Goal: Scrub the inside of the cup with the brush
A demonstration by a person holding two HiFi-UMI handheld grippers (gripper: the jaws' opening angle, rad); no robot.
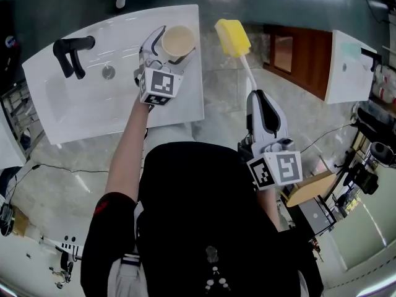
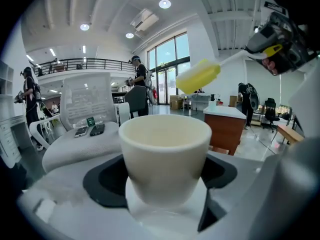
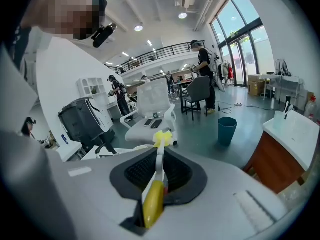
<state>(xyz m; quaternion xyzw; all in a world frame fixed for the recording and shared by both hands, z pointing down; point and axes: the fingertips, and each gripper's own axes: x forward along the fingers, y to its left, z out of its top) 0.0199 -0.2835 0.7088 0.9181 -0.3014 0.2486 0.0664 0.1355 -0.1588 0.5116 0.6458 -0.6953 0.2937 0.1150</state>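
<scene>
A cream cup (image 1: 177, 41) is held upright over the right end of the white sink (image 1: 80, 104), with my left gripper (image 1: 164, 53) shut on it. In the left gripper view the cup (image 2: 165, 156) fills the middle and its inside looks empty. My right gripper (image 1: 255, 101) is shut on the white handle of a brush with a yellow sponge head (image 1: 232, 37), which hangs in the air to the right of the cup, apart from it. In the right gripper view the brush (image 3: 158, 181) runs away from the jaws, its yellow grip nearest.
A black faucet (image 1: 71, 53) and a drain (image 1: 108, 72) lie at the sink's left. A brown cabinet (image 1: 297, 57) with a second white basin (image 1: 348, 67) stands to the right. A white office chair (image 2: 85, 119) and several people are farther back in the room.
</scene>
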